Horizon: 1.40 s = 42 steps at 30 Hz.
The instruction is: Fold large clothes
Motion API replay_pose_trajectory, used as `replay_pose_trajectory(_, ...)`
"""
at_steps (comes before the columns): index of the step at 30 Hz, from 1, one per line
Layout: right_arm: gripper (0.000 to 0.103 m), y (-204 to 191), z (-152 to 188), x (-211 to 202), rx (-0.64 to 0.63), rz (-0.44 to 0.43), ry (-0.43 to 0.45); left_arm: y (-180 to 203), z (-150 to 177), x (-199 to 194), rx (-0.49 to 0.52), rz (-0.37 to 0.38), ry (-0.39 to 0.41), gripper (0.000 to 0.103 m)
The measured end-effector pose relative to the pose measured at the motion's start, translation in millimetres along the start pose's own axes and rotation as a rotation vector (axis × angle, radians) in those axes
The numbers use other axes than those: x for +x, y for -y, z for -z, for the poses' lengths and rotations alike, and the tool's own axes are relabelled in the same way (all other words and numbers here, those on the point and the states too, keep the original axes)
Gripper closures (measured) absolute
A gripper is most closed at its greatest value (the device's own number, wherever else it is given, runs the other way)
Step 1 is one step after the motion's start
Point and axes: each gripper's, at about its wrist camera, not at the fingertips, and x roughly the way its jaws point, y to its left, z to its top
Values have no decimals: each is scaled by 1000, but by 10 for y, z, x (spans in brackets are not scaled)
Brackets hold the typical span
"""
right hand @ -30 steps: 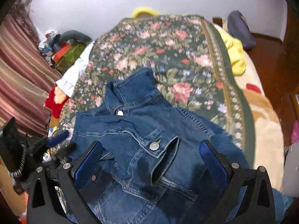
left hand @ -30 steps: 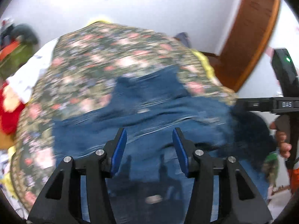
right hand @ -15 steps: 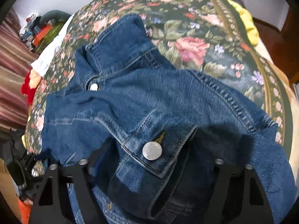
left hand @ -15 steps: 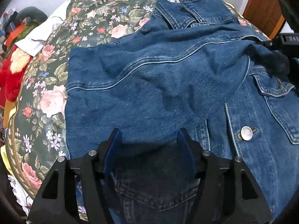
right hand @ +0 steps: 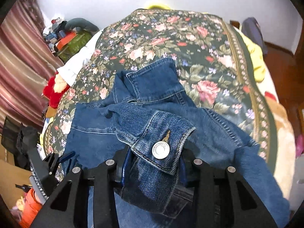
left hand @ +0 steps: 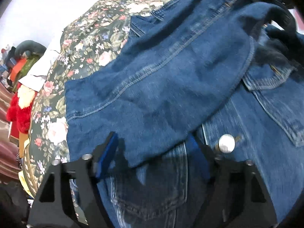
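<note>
Rumpled denim jacket [right hand: 218,125] covers the floral bedspread [right hand: 190,38] at centre; right tool [right hand: 152,163] closing on its buttoned cuff [right hand: 161,148], left tool [left hand: 152,152] opening, astride cloth

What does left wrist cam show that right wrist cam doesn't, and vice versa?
Left wrist only: left gripper opening over a folded denim panel edge, nothing pinched.
Right wrist only: right gripper closing around the buttoned cuff, the jacket's collar, a yellow cloth.
Both: denim jacket, floral bedspread, red plush toy.

No legible text — embossed lettering on the jacket button [right hand: 160,150] too small.
</note>
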Motion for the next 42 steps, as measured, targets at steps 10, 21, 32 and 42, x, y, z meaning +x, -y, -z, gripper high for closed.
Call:
replay_pose_trajectory(10, 64, 408, 198, 377, 7, 186, -99, -247, 25, -110, -83, 5, 33, 91)
replay_pose_trajectory(21, 19, 297, 314, 500, -193, 394, -131, -342, 232, -201, -135, 87, -22, 91)
replay_pose_trajectory(32, 9, 320, 274, -737, -22, 191, 88, -538, -77, -1005, -194, 42, 168, 35)
replay_pose_trajectory(42, 5, 1493, 1011, -1527, 394, 168, 128, -205, -705, -880, -228, 127, 194, 30)
